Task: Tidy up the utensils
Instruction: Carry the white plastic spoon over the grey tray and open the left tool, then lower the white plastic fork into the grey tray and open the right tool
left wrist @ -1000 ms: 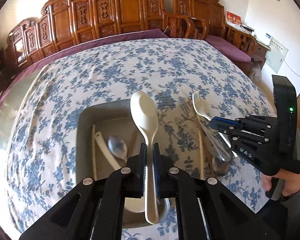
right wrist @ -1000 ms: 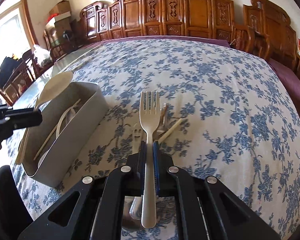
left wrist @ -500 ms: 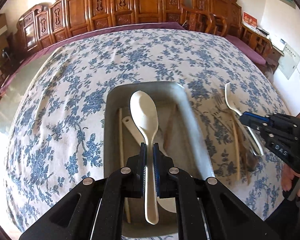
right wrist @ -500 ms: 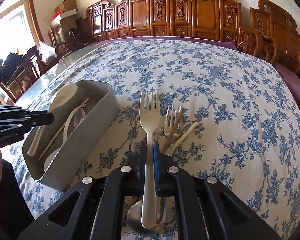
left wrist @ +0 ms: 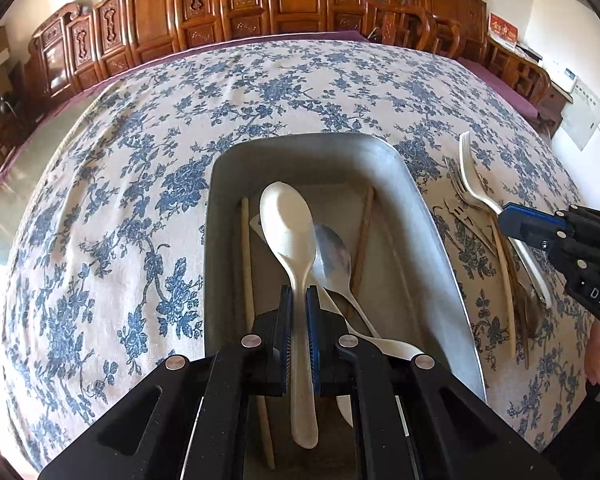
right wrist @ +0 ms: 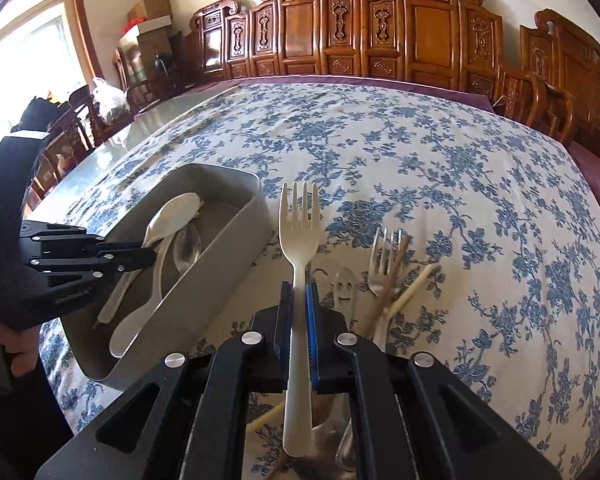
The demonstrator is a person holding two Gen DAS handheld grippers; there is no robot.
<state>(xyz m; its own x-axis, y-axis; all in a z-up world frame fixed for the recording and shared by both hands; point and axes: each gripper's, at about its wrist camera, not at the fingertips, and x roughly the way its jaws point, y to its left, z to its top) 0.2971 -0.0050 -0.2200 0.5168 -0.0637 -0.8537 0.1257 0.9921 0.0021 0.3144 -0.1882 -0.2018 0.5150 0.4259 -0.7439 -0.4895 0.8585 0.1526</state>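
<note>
My left gripper [left wrist: 299, 300] is shut on the handle of a cream plastic spoon [left wrist: 288, 224], held low over the inside of the grey bin [left wrist: 300, 148]. In the bin lie a metal spoon [left wrist: 334, 254], a white utensil and chopsticks [left wrist: 246, 264]. My right gripper [right wrist: 299, 294] is shut on a cream plastic fork [right wrist: 299, 224], held above the table just right of the grey bin [right wrist: 236, 236]. On the cloth past it lie a metal fork [right wrist: 384, 258], a small smiley-face utensil [right wrist: 343, 284] and chopsticks [right wrist: 414, 282]. The left gripper [right wrist: 146, 256] shows at the left of the right wrist view.
The table wears a white cloth with blue flowers [left wrist: 140, 160]. Carved wooden chairs [right wrist: 380, 28] line its far side. Hands of the person hold both tools at the near edge. A window and boxes stand at the far left [right wrist: 148, 12].
My left gripper has carried the cream spoon over the bin and down into it. My right gripper with the fork has shifted a little towards the bin.
</note>
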